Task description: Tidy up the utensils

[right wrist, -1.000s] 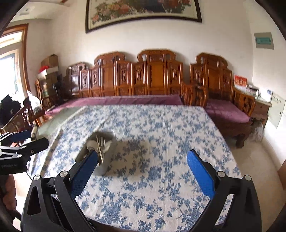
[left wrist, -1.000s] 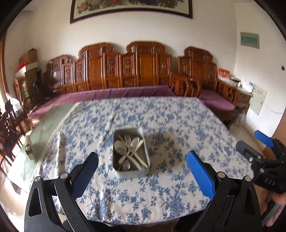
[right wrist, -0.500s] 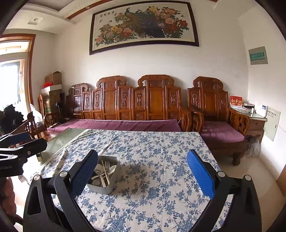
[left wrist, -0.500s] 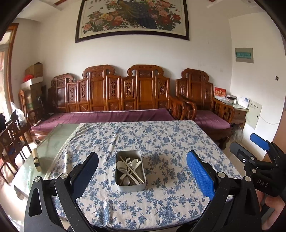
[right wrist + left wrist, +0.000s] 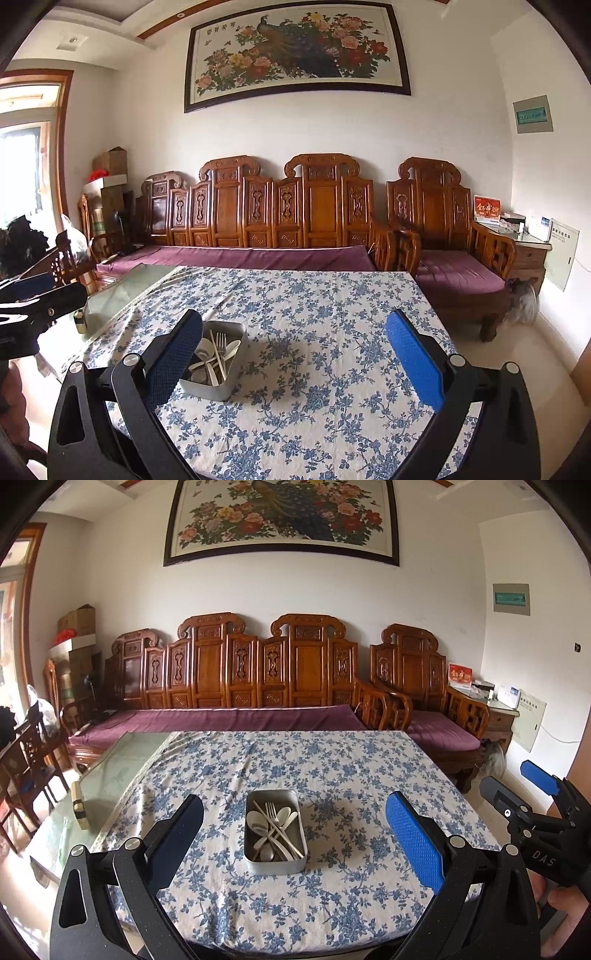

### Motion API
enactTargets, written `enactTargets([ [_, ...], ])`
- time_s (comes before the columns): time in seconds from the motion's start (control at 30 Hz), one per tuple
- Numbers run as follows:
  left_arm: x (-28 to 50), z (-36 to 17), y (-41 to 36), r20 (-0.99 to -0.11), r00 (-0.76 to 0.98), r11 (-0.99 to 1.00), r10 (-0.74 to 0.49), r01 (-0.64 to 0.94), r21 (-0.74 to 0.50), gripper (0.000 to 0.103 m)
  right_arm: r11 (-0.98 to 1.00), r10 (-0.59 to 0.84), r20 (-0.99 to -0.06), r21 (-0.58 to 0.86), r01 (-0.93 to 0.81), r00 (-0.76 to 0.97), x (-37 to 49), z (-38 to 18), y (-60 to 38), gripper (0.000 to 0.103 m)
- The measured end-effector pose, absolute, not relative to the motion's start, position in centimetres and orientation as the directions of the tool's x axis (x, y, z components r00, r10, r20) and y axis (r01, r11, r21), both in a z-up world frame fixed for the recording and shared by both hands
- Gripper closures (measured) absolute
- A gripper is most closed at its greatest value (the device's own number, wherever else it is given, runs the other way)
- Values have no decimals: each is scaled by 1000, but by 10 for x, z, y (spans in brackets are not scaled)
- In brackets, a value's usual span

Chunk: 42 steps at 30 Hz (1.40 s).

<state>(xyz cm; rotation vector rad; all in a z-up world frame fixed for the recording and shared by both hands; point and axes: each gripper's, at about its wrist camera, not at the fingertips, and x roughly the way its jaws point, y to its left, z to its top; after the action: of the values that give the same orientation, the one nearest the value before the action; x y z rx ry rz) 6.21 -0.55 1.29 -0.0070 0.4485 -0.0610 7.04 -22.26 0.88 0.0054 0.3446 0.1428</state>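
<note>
In the tin, tangled utensils, count unclear

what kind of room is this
Most likely a home living or dining room: a carved wooden sofa with purple cushions, a framed peacock painting, and a table under a floral tablecloth.

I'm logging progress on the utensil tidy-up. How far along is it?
Nothing looks sorted: the fork, spoons and chopsticks lie jumbled in the metal tin on the floral tablecloth. Nothing is in hand: the left gripper and right gripper are both open and hover short of it. All picking and sorting remains.
</note>
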Motion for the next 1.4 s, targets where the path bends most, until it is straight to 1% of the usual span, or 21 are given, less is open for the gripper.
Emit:
enactTargets([
  [1.4,57,10,-8,-432,900,998,-56,57,-11,8,990,142,-342,32,-139,929,74,4,-222,3],
])
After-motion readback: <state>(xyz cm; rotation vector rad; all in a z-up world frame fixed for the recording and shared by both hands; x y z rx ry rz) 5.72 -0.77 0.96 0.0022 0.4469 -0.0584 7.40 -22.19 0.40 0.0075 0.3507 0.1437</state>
